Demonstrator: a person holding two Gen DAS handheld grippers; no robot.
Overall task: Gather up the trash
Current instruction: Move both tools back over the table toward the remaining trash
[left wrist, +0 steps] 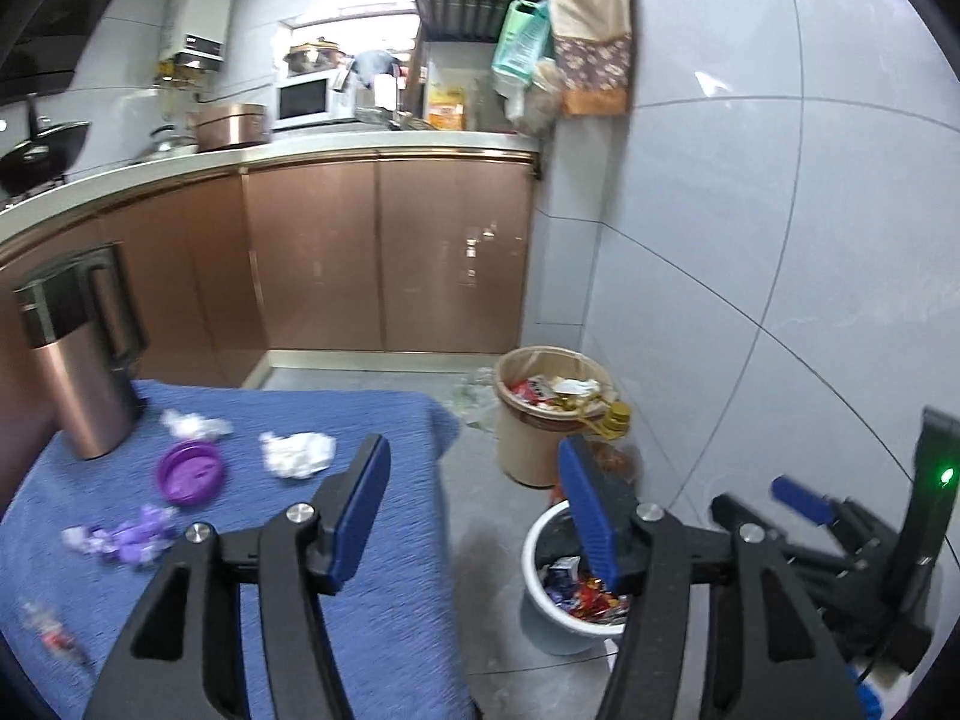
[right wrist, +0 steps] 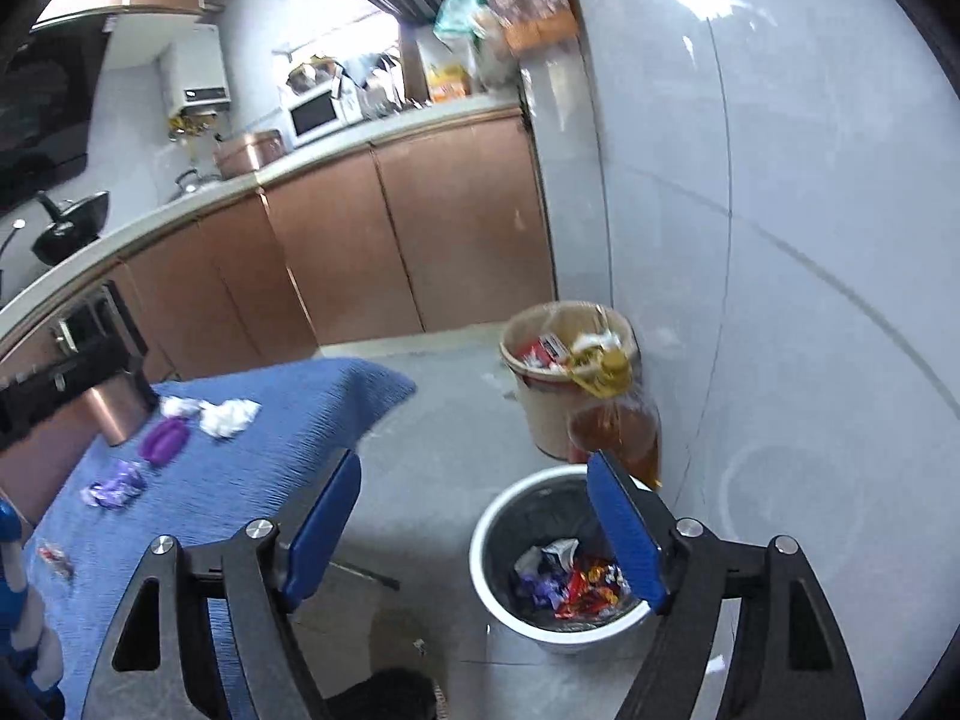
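Observation:
On the blue-cloth table (left wrist: 372,570) lie two crumpled white tissues (left wrist: 298,454) (left wrist: 193,423), a purple lid (left wrist: 192,471), a purple wrapper (left wrist: 129,534) and a small red wrapper (left wrist: 51,630). My left gripper (left wrist: 474,468) hangs open over the table's right edge with nothing between its fingers. Beyond it, on the floor, stands a white bin (left wrist: 540,618) with a black liner and several wrappers inside. My right gripper (right wrist: 474,468) is open and empty above that white bin (right wrist: 486,546). The right wrist view also shows a tissue (right wrist: 228,417) and the purple lid (right wrist: 163,441).
A copper kettle (left wrist: 78,354) stands at the table's far left corner. A tan bin (left wrist: 540,414) full of rubbish and an oil bottle (right wrist: 618,426) stand against the tiled wall behind the white bin. Copper cabinets (left wrist: 384,264) with a cluttered counter close off the back.

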